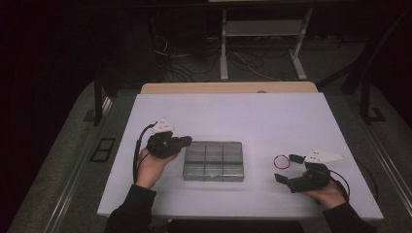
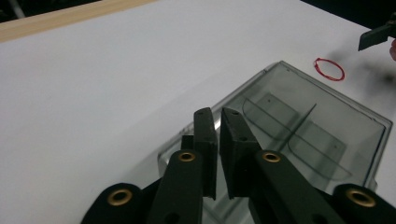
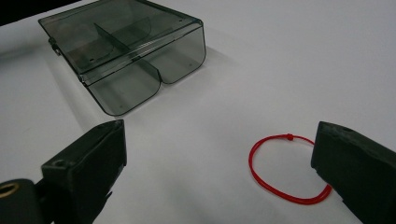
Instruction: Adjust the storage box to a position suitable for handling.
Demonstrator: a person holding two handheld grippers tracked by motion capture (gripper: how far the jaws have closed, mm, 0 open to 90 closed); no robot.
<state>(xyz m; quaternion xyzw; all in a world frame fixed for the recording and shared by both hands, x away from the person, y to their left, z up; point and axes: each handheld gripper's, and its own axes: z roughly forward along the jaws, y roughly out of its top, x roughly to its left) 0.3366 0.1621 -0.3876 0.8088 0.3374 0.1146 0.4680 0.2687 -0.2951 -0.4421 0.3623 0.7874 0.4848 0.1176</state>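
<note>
1. Smoky grey plastic is what the compartment box point(image 1: 213, 161) is made of; it is taken as the landmark and is seen lying flat, lid closed, on the white table point(image 1: 233, 116), its long axis running across the table from the person's left to right.
2. A red string loop point(image 1: 282, 161) is found to the right of the box, well apart from it, flat on the table; in the right gripper view the loop point(image 3: 286, 169) is seen low and to the right of the box point(image 3: 123, 51).
3. The right gripper point(image 1: 287, 170) is held right of the box, just beside the loop. Its jaws are spread wide, nothing is held, and the loop is seen lying partly between them on the far-jaw side.
4. The left gripper point(image 1: 187, 141) is held at the left end of the box. Its jaws are seen nearly closed, a narrow slit left between them, with nothing gripped; in the left gripper view they point(image 2: 219, 140) are seen over the near left corner of the box point(image 2: 299, 126).
5. The loop is judged nearer the right hand, so the coming grasp is expected there, the box then being opened or steadied from the left.
</note>
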